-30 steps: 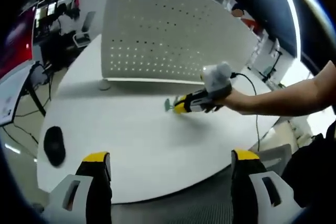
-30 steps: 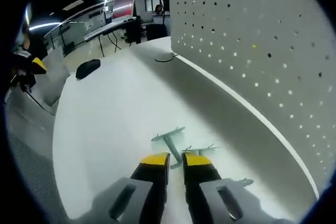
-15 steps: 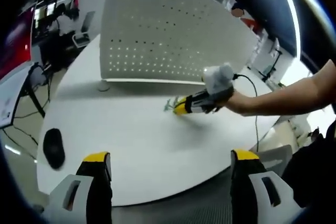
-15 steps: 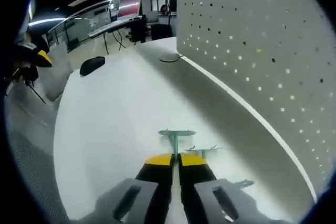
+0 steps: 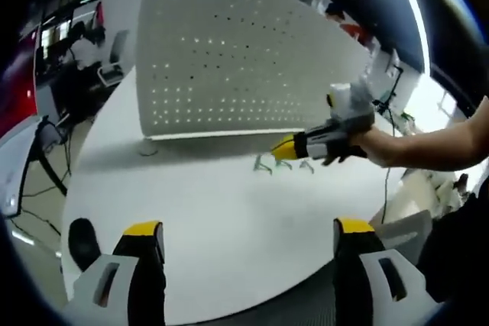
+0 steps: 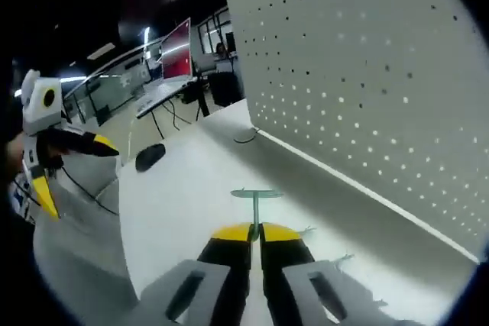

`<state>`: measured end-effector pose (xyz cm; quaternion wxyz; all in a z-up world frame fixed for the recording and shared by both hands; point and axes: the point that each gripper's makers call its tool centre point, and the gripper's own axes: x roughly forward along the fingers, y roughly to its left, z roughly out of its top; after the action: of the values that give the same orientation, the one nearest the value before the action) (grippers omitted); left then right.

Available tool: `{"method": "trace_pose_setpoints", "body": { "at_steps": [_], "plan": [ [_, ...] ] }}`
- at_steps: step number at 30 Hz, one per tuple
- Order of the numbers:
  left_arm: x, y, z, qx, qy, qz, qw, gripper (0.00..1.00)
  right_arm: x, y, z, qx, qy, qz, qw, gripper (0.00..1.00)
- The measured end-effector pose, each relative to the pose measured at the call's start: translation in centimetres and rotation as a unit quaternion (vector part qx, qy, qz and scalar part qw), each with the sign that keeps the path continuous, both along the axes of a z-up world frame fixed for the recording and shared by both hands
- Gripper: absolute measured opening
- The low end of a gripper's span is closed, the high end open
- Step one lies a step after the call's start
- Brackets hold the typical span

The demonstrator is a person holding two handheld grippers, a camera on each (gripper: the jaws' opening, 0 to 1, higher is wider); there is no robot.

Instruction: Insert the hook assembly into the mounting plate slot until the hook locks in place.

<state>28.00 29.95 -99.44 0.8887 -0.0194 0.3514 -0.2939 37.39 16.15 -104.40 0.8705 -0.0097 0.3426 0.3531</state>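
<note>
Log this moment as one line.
right gripper: shut on hook, lifted | left gripper: open, idle | pegboard: not reached | spare hooks: on table

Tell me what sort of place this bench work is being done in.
Most likely an open-plan office or lab. A white table carries a perforated pegboard panel, a computer mouse lies on it, and desks with a monitor stand behind. The right gripper holds a green hook.
</note>
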Motion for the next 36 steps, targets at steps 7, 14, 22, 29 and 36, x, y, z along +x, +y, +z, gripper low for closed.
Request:
{"method": "trace_pose_setpoints", "body": {
  "at_steps": [7,14,22,29,36],
  "plan": [
    [1.3,-2.3,0.5,-0.032,-0.017,-0.027,0.999,0.88,-4.3,-0.3,1.5,0.069,0.083,-0.015,0.994,0.0],
    [1.2,-5.2,1.1,-0.056,-0.025,-0.069,0.9957,0.78,-8.4,1.1,4.9,0.205,0.16,-0.03,0.9652,0.0],
    [1.5,-7.4,3.6,-0.104,-0.061,-0.101,0.9875,0.59,-11.3,3.1,7.8,0.317,0.214,-0.01,0.9238,0.0],
    [0.9,-8.5,5.2,-0.122,-0.104,-0.144,0.9765,0.36,-12.4,3.6,8.2,0.333,0.223,-0.002,0.9161,0.0],
    [-0.3,-9.4,5.8,-0.138,-0.11,-0.177,0.9682,0.14,-12.7,3.9,9.1,0.364,0.238,-0.001,0.9004,0.0]
  ]
}}
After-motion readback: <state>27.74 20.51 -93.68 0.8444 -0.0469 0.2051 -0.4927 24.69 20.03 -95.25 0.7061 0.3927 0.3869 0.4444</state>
